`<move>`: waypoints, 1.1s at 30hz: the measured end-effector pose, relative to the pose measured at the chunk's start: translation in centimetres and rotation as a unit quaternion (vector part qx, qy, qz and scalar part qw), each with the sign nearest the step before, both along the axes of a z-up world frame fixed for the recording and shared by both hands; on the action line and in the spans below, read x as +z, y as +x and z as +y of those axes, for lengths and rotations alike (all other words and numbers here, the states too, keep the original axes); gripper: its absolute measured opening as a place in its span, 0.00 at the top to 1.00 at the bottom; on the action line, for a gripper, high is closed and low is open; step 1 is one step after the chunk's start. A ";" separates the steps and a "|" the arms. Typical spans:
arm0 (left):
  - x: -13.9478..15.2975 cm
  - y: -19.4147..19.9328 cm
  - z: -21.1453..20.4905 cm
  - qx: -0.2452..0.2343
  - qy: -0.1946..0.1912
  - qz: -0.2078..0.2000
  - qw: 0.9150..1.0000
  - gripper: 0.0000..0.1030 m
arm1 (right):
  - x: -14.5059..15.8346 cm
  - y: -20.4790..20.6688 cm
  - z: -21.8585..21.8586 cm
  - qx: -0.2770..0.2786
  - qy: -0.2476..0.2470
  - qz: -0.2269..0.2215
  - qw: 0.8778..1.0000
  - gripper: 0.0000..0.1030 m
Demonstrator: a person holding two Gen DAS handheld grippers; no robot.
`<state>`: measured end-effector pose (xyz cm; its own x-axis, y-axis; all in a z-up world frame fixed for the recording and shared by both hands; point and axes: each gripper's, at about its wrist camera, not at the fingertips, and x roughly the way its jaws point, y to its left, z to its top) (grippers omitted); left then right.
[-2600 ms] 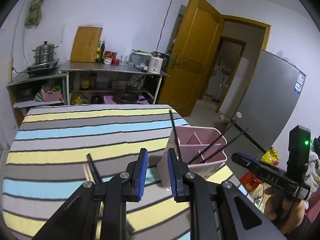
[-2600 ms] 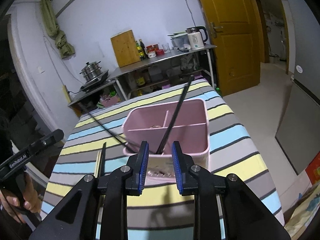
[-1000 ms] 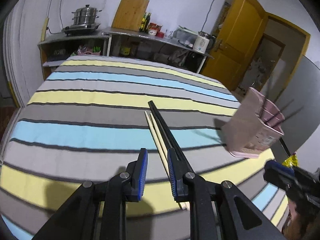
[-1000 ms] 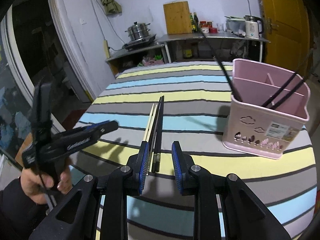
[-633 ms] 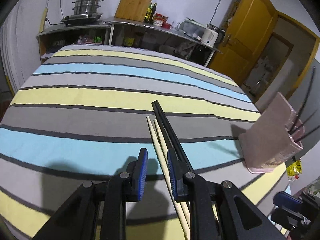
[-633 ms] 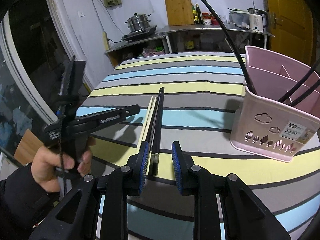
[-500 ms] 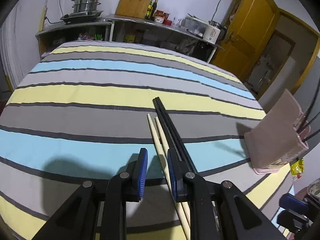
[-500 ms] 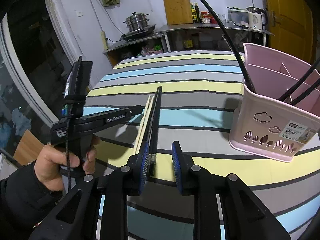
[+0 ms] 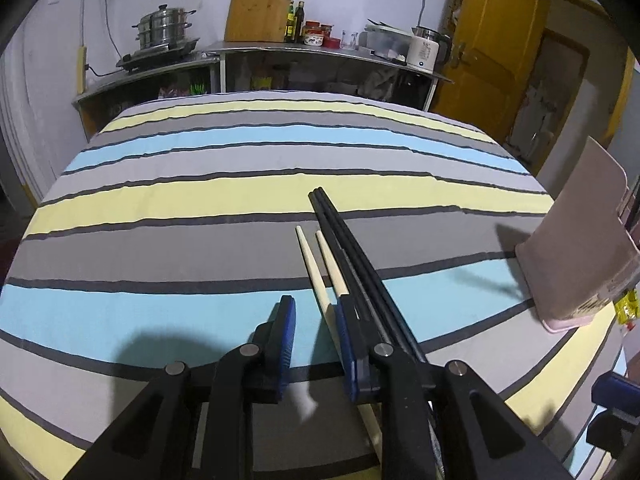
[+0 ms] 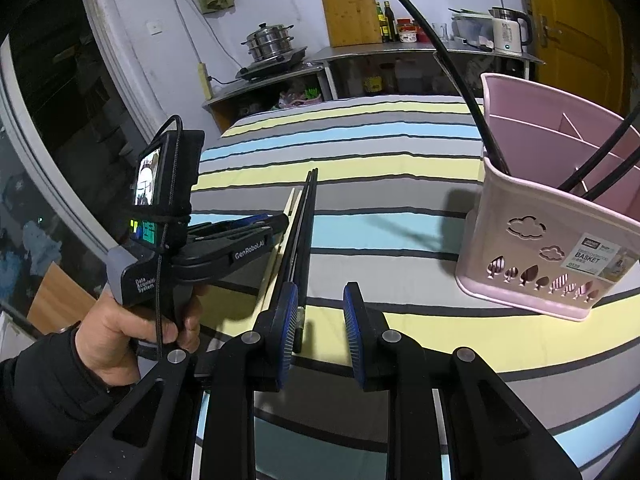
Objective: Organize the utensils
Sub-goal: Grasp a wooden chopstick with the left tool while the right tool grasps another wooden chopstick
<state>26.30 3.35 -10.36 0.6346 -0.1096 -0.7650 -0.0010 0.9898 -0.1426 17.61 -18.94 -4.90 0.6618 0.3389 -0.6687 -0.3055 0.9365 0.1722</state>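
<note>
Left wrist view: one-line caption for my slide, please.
Left gripper with opening jaws over wooden chopsticks beside black chopsticks on striped tablecloth.

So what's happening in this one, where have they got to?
A person is sorting chopsticks off a striped tablecloth into a pink basket, which already holds a few black ones. Two pale wooden chopsticks and a black pair lie side by side on the cloth. The left gripper is low over them, its jaws opening with a wooden chopstick running between them, nothing clamped. The right gripper hovers open at their near ends, holding nothing.
</note>
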 end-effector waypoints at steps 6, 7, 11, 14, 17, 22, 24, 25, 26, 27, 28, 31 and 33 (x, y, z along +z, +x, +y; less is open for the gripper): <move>0.2 -1.5 1.4 -0.001 0.008 0.004 1.000 0.87 | 0.0 0.2 0.7 0.007 -0.003 -0.003 1.000 0.76; 0.3 -1.9 2.1 0.002 0.006 0.005 1.000 0.88 | -0.1 0.3 0.9 0.008 -0.002 -0.003 1.000 0.76; 0.4 -3.1 4.7 0.023 0.000 0.010 1.000 0.88 | -0.2 1.6 2.2 0.022 -0.003 -0.004 1.000 0.76; 0.3 -4.0 6.6 0.042 -0.005 0.010 0.999 0.88 | -0.7 3.4 3.9 0.038 0.002 0.000 0.999 0.76; 0.3 -4.8 8.5 0.058 -0.018 0.013 0.998 0.88 | -1.5 5.4 5.7 0.056 0.007 0.011 0.998 0.76; 0.2 -5.4 10.0 0.057 -0.048 0.012 0.997 0.88 | -3.8 8.7 8.3 0.072 -0.004 0.042 0.997 0.76; 0.1 -5.3 10.3 0.057 -0.057 0.011 0.997 0.88 | -4.4 9.5 8.7 0.072 -0.009 0.049 0.996 0.76; 0.1 -5.2 10.5 0.058 -0.061 0.011 0.996 0.88 | -4.7 10.0 9.0 0.072 -0.011 0.052 0.996 0.76; 0.1 -5.1 10.4 0.058 -0.063 0.010 0.996 0.88 | -5.0 10.3 9.1 0.070 -0.012 0.055 0.996 0.76; 0.1 -5.1 10.5 0.059 -0.065 0.010 0.996 0.88 | -5.2 10.7 9.1 0.067 -0.015 0.058 0.996 0.76; 0.0 -5.0 10.5 0.059 -0.067 0.009 0.996 0.88 | -5.3 11.0 9.2 0.064 -0.017 0.055 0.996 0.76; 0.0 -4.9 10.3 0.059 -0.071 0.007 0.996 0.88 | -5.2 11.3 9.0 0.058 -0.017 0.057 0.997 0.76; 0.0 -4.8 10.3 0.060 -0.070 0.006 0.996 0.88 | -5.2 11.3 9.1 0.055 -0.021 0.055 0.997 0.76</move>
